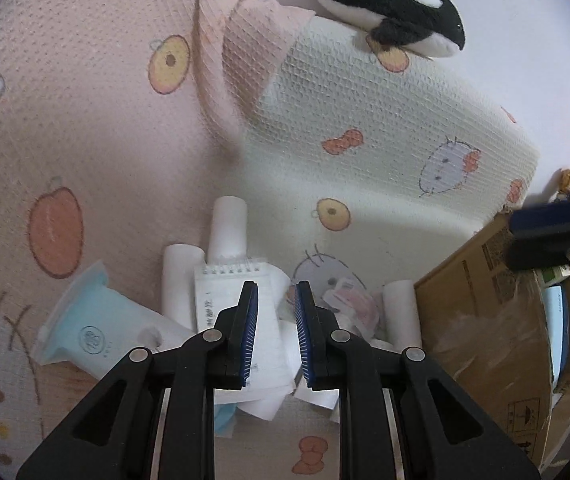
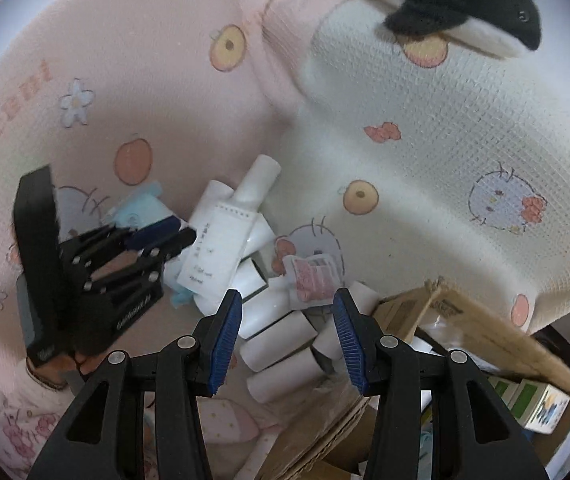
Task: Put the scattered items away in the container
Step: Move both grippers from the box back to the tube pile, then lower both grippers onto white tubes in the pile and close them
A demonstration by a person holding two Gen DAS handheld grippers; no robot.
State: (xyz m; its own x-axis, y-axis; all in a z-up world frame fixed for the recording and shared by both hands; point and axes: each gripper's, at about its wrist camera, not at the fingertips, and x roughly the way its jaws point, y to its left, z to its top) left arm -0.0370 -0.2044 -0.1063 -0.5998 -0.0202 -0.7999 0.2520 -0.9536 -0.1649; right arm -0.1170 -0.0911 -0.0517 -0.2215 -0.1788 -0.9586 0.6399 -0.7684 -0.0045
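The left gripper (image 1: 276, 334) is hovering narrowly open, empty, over the pouch (image 1: 237, 312). The right gripper (image 2: 287, 346) is gaping empty beside the box (image 2: 465, 320).

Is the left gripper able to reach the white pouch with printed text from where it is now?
Probably yes. The left gripper hovers open directly over the white pouch, which lies on top of the pile with nothing above it.

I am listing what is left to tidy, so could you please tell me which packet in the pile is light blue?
The light blue pouch at the pile's left edge, left of the left claw. The other packets and tubes are white.
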